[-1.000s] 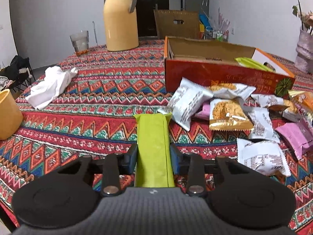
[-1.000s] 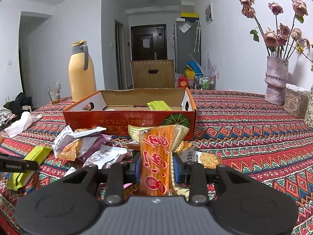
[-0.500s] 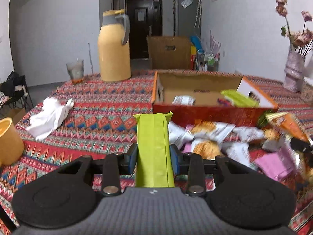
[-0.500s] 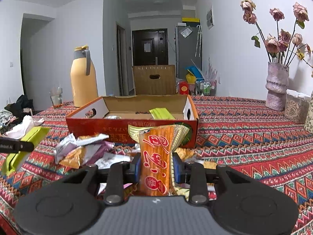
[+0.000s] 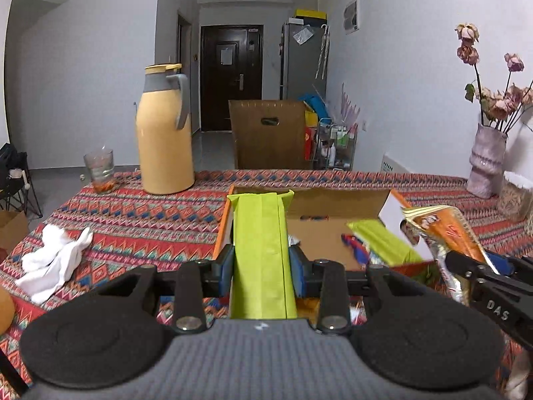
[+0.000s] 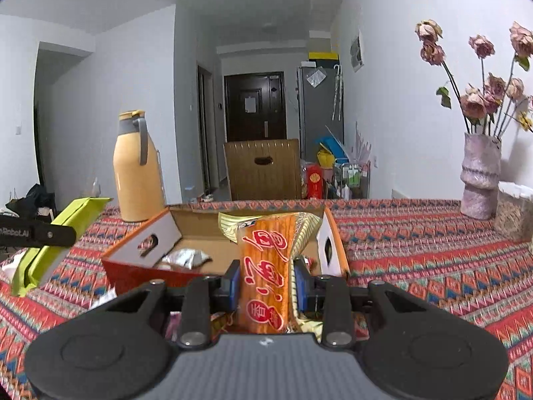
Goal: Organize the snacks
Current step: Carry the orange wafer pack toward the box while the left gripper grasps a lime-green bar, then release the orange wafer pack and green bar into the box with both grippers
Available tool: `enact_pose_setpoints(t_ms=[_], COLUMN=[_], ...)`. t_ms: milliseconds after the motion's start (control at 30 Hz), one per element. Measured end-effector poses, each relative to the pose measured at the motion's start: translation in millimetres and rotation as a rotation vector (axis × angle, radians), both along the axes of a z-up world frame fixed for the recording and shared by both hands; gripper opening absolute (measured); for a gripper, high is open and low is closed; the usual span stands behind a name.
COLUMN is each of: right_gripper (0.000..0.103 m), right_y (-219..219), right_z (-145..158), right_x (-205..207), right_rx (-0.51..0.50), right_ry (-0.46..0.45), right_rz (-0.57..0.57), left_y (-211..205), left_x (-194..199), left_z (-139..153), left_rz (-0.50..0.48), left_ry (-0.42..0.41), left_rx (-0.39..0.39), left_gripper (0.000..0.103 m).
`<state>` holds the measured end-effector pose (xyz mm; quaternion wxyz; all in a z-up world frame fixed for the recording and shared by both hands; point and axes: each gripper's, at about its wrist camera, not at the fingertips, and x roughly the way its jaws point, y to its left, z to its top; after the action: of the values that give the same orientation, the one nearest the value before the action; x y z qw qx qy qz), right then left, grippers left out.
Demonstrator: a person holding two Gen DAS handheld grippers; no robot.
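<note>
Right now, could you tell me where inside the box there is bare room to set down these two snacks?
The cardboard box has bare floor in the middle, between the green packet by its right wall and the silver packet near its left end. The right end is crowded.

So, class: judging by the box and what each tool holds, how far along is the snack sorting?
Done: the cardboard box already holds a green packet and a silver one. In hand: the left tool grips a green packet, the right tool an orange one, neither in the box yet. Left: dropping both in; any loose snacks on the table are hidden.
</note>
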<state>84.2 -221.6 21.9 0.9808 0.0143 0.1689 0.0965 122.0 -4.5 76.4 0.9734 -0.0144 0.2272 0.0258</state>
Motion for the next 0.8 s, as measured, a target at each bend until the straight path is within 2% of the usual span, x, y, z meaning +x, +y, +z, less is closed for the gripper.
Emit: enact_pose_setpoints(t_ms=[233,467,800], right_gripper=[0.031,0.031,0.031], right_y=[10,23,27], right_z=[18,22,-9], right_x=[46,97,151], right_rx=[0.029,0.038,0.081], right_ry=[-0.008,0.011,0.092], right_rz=[0.021,0.034,0.034], left_y=[-8,-13,-3], left_x=[40,85,132], left_z=[9,8,-35], left_rz=[0.002,0.012,0.038], left_ry=[0.0,0.01,0.058], left_rx=[-0.004,-0.008,-0.04], left_gripper=[0.035,0.035,0.036])
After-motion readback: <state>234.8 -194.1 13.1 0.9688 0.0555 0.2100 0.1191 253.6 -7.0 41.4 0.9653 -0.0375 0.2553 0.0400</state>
